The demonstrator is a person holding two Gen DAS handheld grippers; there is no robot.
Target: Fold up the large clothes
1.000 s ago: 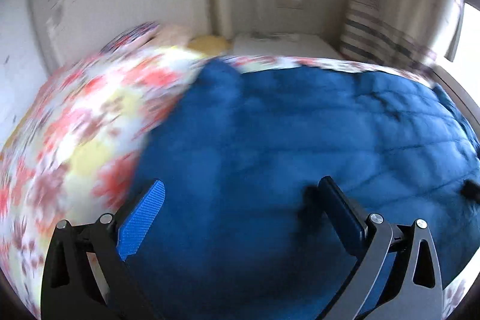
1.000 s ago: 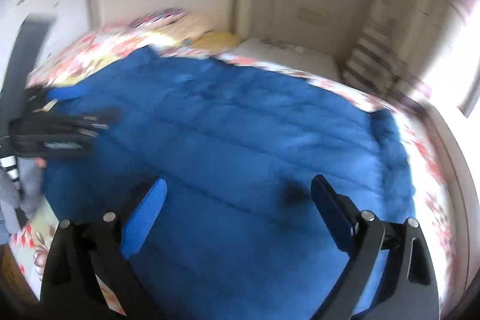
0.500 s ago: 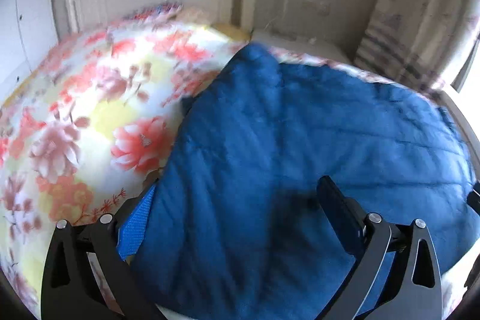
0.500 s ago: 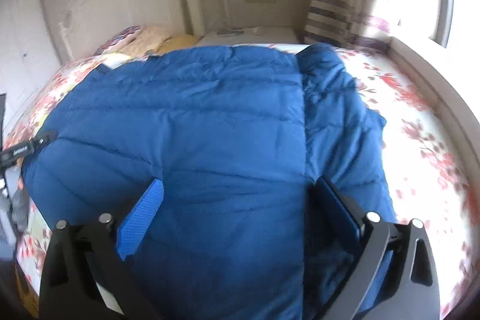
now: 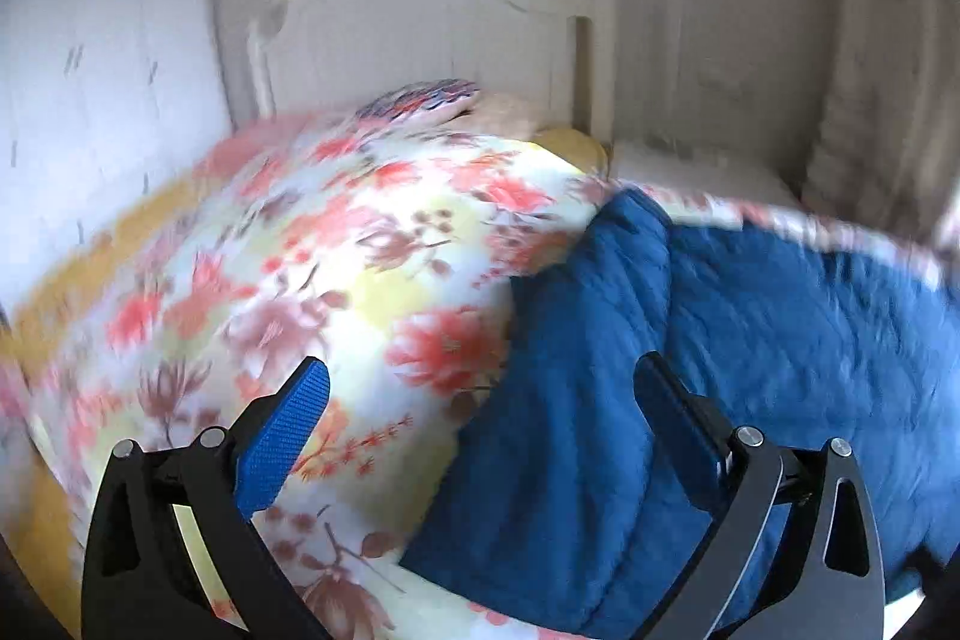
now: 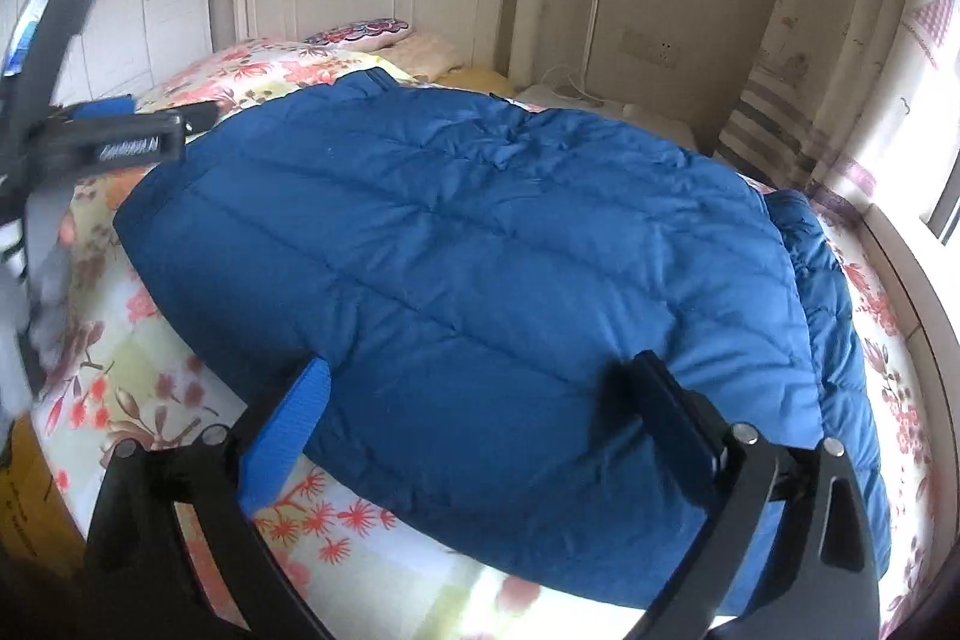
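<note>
Leftward-swung left gripper (image 5: 480, 400) over floral bedspread (image 5: 360, 280)

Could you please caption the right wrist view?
Open right claw over blue quilted jacket on floral bedspread.

Each gripper, the left gripper (image 5: 480, 400) and the right gripper (image 6: 480, 400), has matte black triangular finger frames with cut-out slots and silver round screws. One fingertip pad (image 5: 282, 439) is bright blue and ribbed; the other finger looks dark.
</note>
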